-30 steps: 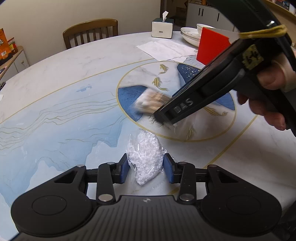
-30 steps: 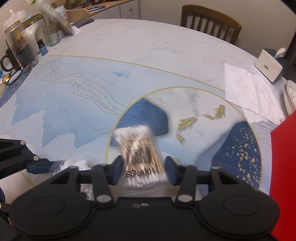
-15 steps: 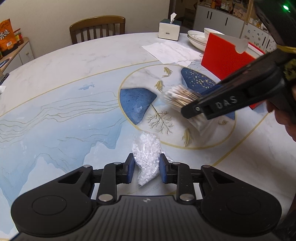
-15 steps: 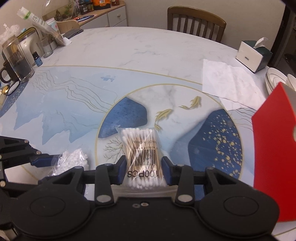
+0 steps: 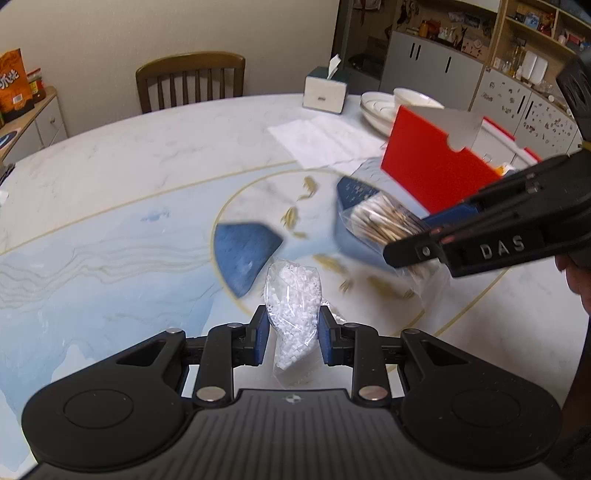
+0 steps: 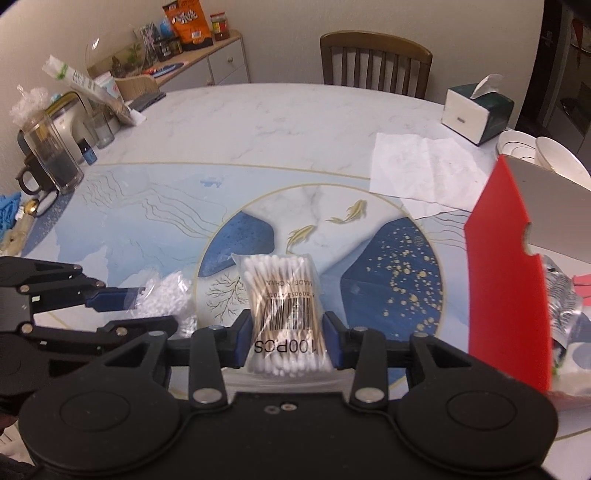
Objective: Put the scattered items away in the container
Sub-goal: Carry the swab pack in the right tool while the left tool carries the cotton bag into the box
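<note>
While both bags (image 5: 293,295) rose, left tool (image 5: 291,334) apparently clamped.

You worked at a round marble table (image 6: 229,122) printed with blue shapes and gold fish. A wooden chair (image 6: 375,61) stood at its far edge against a plain cream wall (image 5: 147,29). A low cabinet (image 6: 218,64) held snack bags, and grey cupboards (image 5: 432,66) with open shelves above them stood behind the table. The light was dim and warm.

A tissue box (image 6: 476,113) and stacked white bowls (image 5: 391,105) sit near a wooden chair (image 6: 375,62).
</note>
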Tool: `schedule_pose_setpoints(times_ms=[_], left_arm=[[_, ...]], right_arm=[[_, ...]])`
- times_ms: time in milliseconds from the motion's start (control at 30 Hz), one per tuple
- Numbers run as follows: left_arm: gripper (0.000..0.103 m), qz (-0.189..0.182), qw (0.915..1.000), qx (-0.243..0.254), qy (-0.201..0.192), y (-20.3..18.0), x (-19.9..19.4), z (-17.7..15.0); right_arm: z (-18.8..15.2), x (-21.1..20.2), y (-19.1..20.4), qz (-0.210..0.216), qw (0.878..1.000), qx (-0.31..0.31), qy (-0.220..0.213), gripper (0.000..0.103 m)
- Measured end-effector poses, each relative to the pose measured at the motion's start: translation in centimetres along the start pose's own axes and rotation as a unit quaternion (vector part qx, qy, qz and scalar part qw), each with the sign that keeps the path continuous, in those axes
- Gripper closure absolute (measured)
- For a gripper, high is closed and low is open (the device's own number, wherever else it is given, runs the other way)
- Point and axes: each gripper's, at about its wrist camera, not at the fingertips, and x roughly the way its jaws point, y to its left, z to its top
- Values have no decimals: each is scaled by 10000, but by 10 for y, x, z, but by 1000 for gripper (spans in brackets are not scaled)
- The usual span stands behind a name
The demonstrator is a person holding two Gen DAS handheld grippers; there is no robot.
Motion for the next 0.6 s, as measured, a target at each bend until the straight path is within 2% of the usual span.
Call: schedule_pose_setpoints(times_ms=[167, 600], left_arm=[[76, -44, 10000, 31, -70, -13, -6, 15], [76, -136, 9991, 175, -348, -52, -17, 53]], right_arm=[[-3, -24, -14, 58, 9997, 119, -197, 64], [-1, -83, -73, -111, 9952, 500, -828, 64]])
